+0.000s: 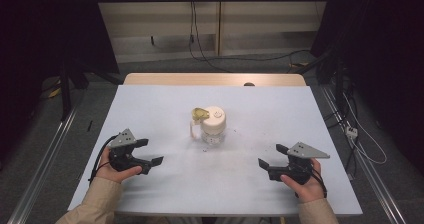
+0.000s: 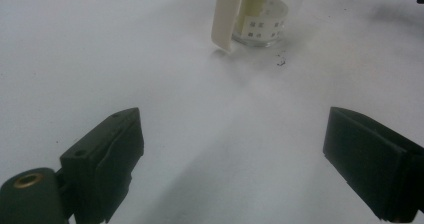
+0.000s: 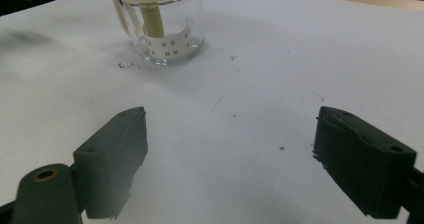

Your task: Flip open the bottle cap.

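A small clear glass jar with a cream plastic lid [image 1: 213, 125] stands at the middle of the white table [image 1: 150, 109]. It looks light but breakable and slick at the glass; the wide lid seems the surer hold. A cream strap [image 2: 226, 16] hangs beside the jar. Left gripper [image 1: 150, 153] and right gripper [image 1: 272, 156] flank the jar, well apart from it, jaws apart and empty. Dark crumbs [image 3: 125, 64] lie near the jar; nothing blocks either approach.
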`<state>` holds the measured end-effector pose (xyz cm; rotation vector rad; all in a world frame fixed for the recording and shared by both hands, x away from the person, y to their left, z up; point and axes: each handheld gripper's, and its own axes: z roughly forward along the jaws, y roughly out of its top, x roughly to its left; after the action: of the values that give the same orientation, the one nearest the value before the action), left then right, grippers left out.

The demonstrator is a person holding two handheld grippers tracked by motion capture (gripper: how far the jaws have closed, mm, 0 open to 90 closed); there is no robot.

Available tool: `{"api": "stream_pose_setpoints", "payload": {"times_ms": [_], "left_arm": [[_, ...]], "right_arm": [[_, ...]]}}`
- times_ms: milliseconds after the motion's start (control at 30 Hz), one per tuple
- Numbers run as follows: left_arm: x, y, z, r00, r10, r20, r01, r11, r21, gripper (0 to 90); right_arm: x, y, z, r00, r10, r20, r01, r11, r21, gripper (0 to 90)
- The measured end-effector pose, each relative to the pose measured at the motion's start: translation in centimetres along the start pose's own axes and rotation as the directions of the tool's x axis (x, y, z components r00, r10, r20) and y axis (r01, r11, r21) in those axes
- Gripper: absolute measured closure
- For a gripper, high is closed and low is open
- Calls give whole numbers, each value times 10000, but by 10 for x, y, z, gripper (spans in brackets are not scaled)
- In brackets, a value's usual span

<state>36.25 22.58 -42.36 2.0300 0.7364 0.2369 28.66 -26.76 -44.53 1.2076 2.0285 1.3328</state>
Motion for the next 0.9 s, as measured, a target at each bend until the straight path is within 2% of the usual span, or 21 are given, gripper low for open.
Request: {"api": "stream_pose_setpoints", "payload": {"times_ms": [233,300,700,900], "left_arm": [[0,-4,-2,10000,-72,12,72,10000,-9,90],[0,-4,-3,10000,24,-44,-24,10000,5,90],[1,-11,-10,9998,-165,-81,165,9999,-15,90],[1,-13,-13,9999,-91,-124,91,10000,-26,90]], "right_arm": [[-1,-3,-3,10000,19,42,-19,10000,54,136],[-1,-4,-4,10000,-9,53,9,10000,53,136],[-2,-9,-9,9999,-53,130,51,9999,151,138],[-4,-12,-11,9999,-37,134,35,9999,151,138]]}}
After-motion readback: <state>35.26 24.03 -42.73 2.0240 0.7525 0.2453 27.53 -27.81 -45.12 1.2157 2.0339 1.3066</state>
